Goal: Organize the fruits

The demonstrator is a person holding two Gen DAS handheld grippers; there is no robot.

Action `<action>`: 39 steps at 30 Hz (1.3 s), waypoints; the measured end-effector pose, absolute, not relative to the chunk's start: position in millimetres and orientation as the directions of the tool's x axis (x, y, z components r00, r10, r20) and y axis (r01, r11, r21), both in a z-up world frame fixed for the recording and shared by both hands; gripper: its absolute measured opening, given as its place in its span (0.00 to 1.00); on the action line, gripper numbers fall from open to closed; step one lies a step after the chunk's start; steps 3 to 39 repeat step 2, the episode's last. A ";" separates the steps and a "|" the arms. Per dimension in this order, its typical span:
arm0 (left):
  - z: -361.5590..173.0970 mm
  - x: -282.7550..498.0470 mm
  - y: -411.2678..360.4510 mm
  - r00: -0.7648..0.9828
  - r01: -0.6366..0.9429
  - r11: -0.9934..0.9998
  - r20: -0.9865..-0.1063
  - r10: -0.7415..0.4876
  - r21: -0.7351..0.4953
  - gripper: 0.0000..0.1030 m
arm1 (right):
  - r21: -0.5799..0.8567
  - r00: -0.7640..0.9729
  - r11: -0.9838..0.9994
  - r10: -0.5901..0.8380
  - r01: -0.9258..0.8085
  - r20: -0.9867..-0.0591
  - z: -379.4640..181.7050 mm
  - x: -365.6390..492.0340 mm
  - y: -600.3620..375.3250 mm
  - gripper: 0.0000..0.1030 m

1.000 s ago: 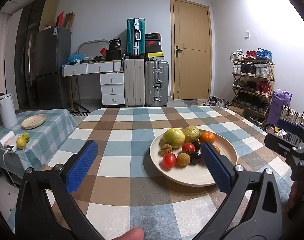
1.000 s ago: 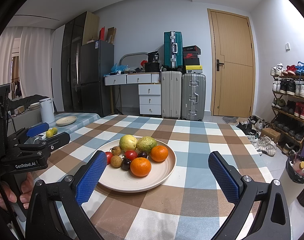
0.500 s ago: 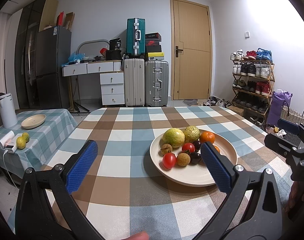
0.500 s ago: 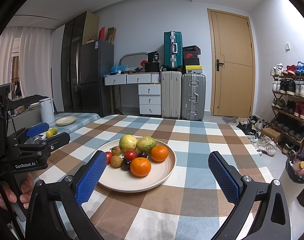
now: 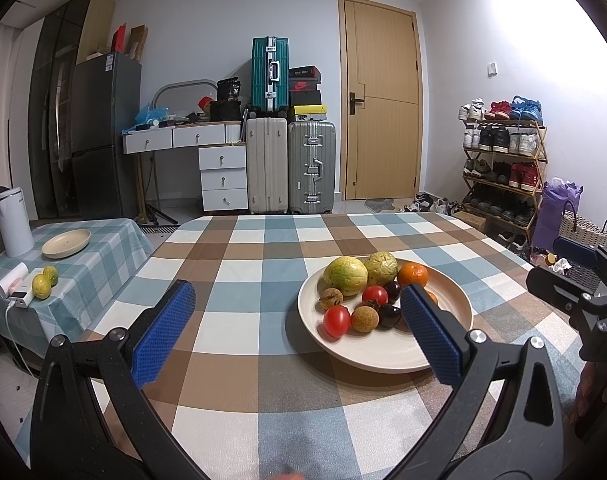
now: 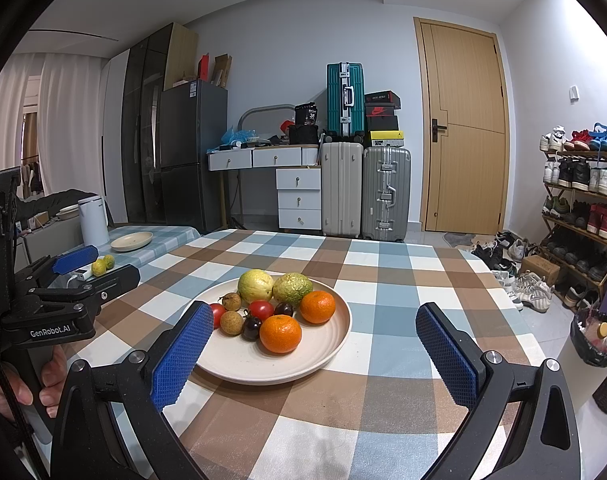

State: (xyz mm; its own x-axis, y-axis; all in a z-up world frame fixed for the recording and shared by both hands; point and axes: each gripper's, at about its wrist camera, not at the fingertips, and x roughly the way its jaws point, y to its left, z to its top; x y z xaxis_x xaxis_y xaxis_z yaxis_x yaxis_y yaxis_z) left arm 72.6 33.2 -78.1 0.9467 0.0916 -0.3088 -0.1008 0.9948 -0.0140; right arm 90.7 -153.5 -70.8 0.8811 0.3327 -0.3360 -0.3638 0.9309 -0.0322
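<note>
A: Fruits, where are they found?

B: They are heaped on a cream plate set on the checked tablecloth. Two oranges are seen on the near and right side in the right wrist view, two large yellow-green fruits at the back, and tomatoes, brown longan-like fruits and dark plums are clustered in the middle.

A: Any long axis noted?

B: The fruits are nearly all round, so no pointing direction can be given. The cluster itself is stretched roughly from the plate's left rim toward the right-hand orange.

A: State of the left gripper?

B: It is spread wide and nothing is held. It is kept above the cloth, with its right finger seen in front of the plate's near side.

A: And the right gripper?

B: Likewise released, jaws wide apart, nothing grasped. Its left finger is seen over the plate's left rim; the right one is over bare cloth.

A: Anything beyond the main table?

B: A second plate and two small yellow-green fruits are recorded on the side table, well apart from the main plate.
</note>
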 end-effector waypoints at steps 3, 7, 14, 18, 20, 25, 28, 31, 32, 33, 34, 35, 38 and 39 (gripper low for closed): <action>-78.0 72.4 33.1 0.946 -0.101 0.995 -0.310 0.091 -0.014 1.00 | -0.032 0.881 0.931 0.333 -0.364 -0.336 -70.6 90.2 -153.3 1.00; -78.0 72.4 33.1 0.946 -0.101 0.995 -0.310 0.091 -0.014 1.00 | -0.032 0.881 0.931 0.333 -0.364 -0.336 -70.6 90.2 -153.3 1.00; -78.0 72.4 33.1 0.946 -0.101 0.995 -0.310 0.091 -0.014 1.00 | -0.032 0.881 0.931 0.333 -0.364 -0.336 -70.6 90.2 -153.3 1.00; -78.0 72.4 33.1 0.946 -0.101 0.995 -0.310 0.091 -0.014 1.00 | -0.032 0.881 0.931 0.333 -0.364 -0.336 -70.6 90.2 -153.3 1.00; -78.0 72.4 33.1 0.946 -0.101 0.995 -0.310 0.091 -0.014 1.00 | -0.032 0.881 0.931 0.333 -0.364 -0.336 -70.6 90.2 -153.3 1.00; -78.0 72.4 33.1 0.946 -0.101 0.995 -0.310 0.091 -0.014 1.00 | -0.032 0.881 0.931 0.333 -0.364 -0.336 -70.6 90.2 -153.3 1.00; -78.0 72.4 33.1 0.946 -0.101 0.995 -0.310 0.091 -0.014 1.00 | -0.032 0.881 0.931 0.333 -0.364 -0.336 -70.6 90.2 -153.3 1.00; -78.0 72.4 33.1 0.946 -0.101 0.995 -0.310 0.091 -0.014 1.00 | -0.032 0.881 0.931 0.333 -0.364 -0.336 -70.6 90.2 -153.3 1.00; -78.0 72.4 33.1 0.946 -0.101 0.995 -0.310 0.091 -0.014 1.00 | -0.032 0.881 0.931 0.333 -0.364 -0.336 -70.6 90.2 -153.3 1.00; -78.0 72.4 33.1 0.946 -0.101 0.995 -0.310 0.091 -0.014 1.00 | -0.032 0.881 0.931 0.333 -0.364 -0.336 -70.6 90.2 -153.3 1.00; -78.0 72.4 33.1 0.946 -0.101 0.995 -0.310 0.091 -0.014 1.00 | -0.032 0.881 0.931 0.333 -0.364 -0.336 -70.6 90.2 -153.3 1.00; -78.0 72.4 33.1 0.946 -0.101 0.995 -0.310 0.091 -0.014 1.00 | -0.032 0.881 0.931 0.333 -0.364 -0.336 -70.6 90.2 -153.3 1.00; -78.0 72.4 33.1 0.946 -0.101 0.995 -0.310 0.091 -0.014 1.00 | -0.032 0.881 0.931 0.333 -0.364 -0.336 -70.6 90.2 -153.3 1.00; -78.0 72.4 33.1 0.946 -0.101 0.995 -0.310 0.091 -0.014 1.00 | -0.032 0.881 0.931 0.333 -0.364 -0.336 -70.6 90.2 -153.3 1.00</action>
